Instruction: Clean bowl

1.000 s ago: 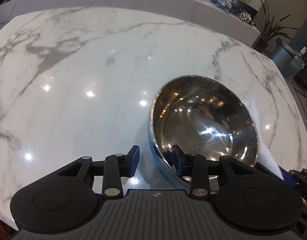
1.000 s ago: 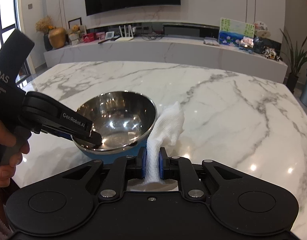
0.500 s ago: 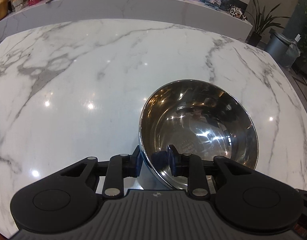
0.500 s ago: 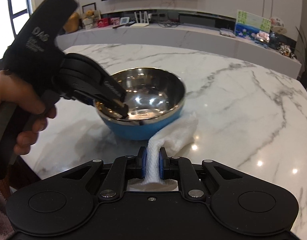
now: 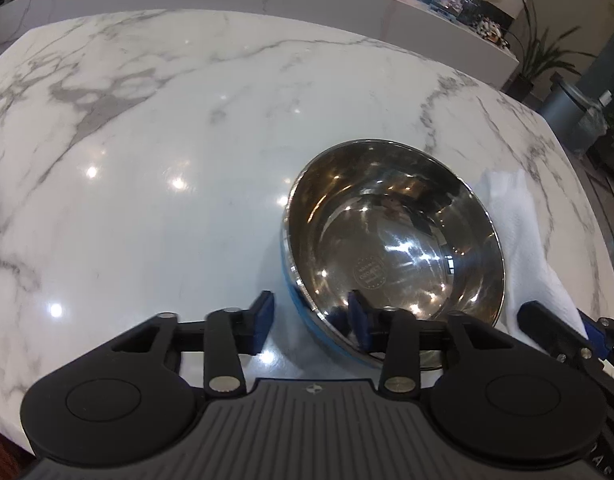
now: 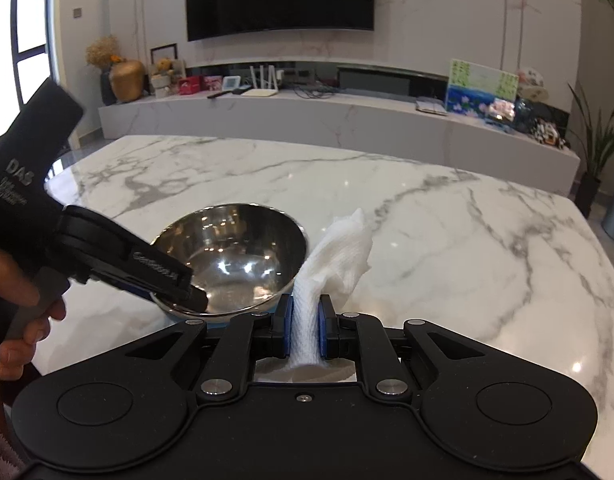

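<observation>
A steel bowl (image 5: 391, 248) with a blue outside sits on the marble table (image 5: 167, 152); it also shows in the right wrist view (image 6: 235, 256). My left gripper (image 5: 309, 326) is open and straddles the bowl's near rim, one finger inside the bowl and one outside. It shows from the side in the right wrist view (image 6: 187, 286). My right gripper (image 6: 305, 332) is shut on a white paper towel (image 6: 335, 264), held just right of the bowl. The towel also shows in the left wrist view (image 5: 519, 224).
The table's far edge (image 6: 307, 144) faces a long marble TV bench (image 6: 347, 116) with small items. A grey bin (image 5: 571, 120) and a potted plant (image 6: 595, 148) stand beyond the table's right side.
The left gripper's fingers have spread wider apart around the bowl's rim. The right gripper with the towel has risen and pulled back; the towel now stands beside the bowl.
</observation>
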